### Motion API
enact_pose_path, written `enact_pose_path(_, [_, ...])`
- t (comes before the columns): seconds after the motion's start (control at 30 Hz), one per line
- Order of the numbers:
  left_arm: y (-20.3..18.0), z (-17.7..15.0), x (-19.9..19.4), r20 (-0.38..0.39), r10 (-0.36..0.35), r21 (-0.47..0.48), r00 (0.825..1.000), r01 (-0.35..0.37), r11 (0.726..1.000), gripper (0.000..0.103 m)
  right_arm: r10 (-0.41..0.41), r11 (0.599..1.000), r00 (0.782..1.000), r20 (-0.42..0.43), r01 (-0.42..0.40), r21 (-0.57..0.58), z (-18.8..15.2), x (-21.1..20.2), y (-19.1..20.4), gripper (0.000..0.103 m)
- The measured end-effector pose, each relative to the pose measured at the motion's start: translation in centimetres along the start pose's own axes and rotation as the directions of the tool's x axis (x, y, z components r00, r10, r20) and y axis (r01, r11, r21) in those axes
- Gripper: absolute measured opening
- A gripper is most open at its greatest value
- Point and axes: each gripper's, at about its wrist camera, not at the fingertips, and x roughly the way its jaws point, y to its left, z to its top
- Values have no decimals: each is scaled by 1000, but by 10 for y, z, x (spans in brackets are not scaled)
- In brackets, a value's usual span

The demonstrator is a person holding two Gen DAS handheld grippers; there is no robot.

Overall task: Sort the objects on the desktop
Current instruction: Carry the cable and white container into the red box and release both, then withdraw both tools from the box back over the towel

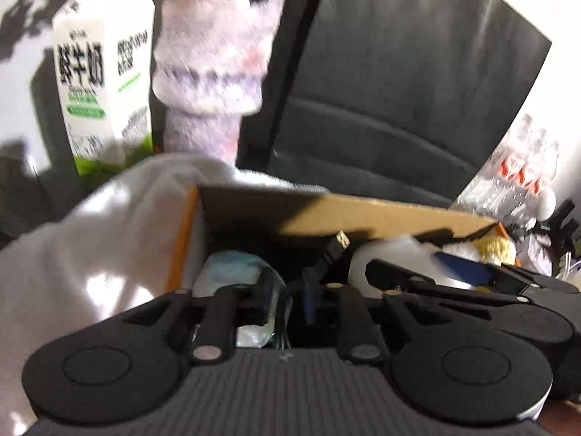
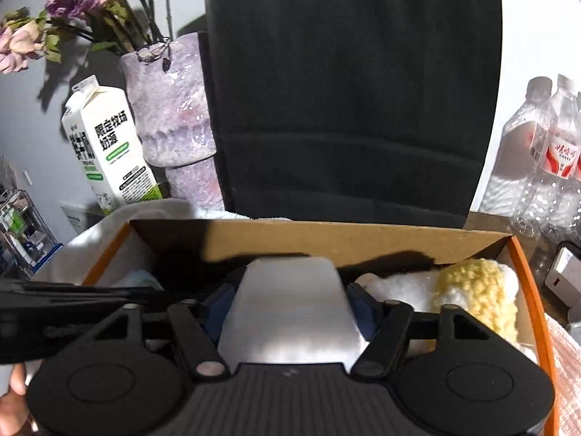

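Observation:
Both grippers reach into an open cardboard box [image 1: 363,214] with orange edges, also in the right wrist view [image 2: 326,236]. My right gripper [image 2: 290,305] is shut on a white block-shaped object [image 2: 290,309], held between its blue pads. It shows from the side in the left wrist view [image 1: 392,272]. My left gripper [image 1: 287,301] is low in the box with a black USB cable [image 1: 332,254] between its fingers; a clear plastic packet [image 1: 232,272] lies under it. Whether the left fingers grip the cable is hidden.
A milk carton [image 2: 109,152] and a purple vase [image 2: 174,116] with dried flowers stand behind the box on the left. A black chair back [image 2: 348,91] rises behind. Water bottles [image 2: 544,152] stand right. A yellow-white fluffy cloth [image 2: 472,294] lies in the box. White cloth [image 1: 90,239] drapes the box's left side.

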Motion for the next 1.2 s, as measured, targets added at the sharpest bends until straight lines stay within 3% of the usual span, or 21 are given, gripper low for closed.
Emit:
enact_pose_path(0.03, [2, 1, -6, 16, -1, -2, 1000, 1, 1000, 38, 2, 1000, 1000, -2, -2, 7, 2, -1, -1, 73])
enact_pose_path(0.07, [4, 3, -12, 33, 0, -10, 999, 1, 1000, 55, 2, 1000, 1000, -9, -2, 17, 5, -2, -1, 75])
enact_pose_path(0.17, [3, 9, -30, 49, 15, 0, 999, -15, 1000, 61, 2, 999, 1000, -2, -2, 37, 11, -16, -4, 79])
enact_pose_path(0.27, [-3, 11, -44, 31, 96, 19, 995, -96, 995, 82, -33, 999, 999, 6, 33, 36, 17, -37, -6, 83])
enact_pose_path(0.5, [-15, -6, -83, 11, 177, 55, 984, -177, 983, 98, -158, 983, 987, 4, 158, -91, 10, -92, -9, 91])
enact_pose_path(0.6, [-21, -17, -100, 17, 186, 48, 982, -186, 981, 101, -180, 976, 984, 1, 178, -124, 1, -113, -12, 91])
enact_pose_path(0.8, [-30, -54, -141, 78, 161, 71, 984, -166, 984, 103, -138, 980, 990, 9, 138, -146, -30, -153, -27, 98])
enact_pose_path(1.0, [-26, -137, -185, 131, 107, 132, 986, -124, 983, 103, -57, 986, 998, 27, 60, -159, -86, -202, -39, 99])
enact_pose_path(1.2, [-13, -225, -226, 160, 7, 110, 987, -25, 994, 103, 63, 995, 996, 69, -57, -85, -164, -254, -51, 101])
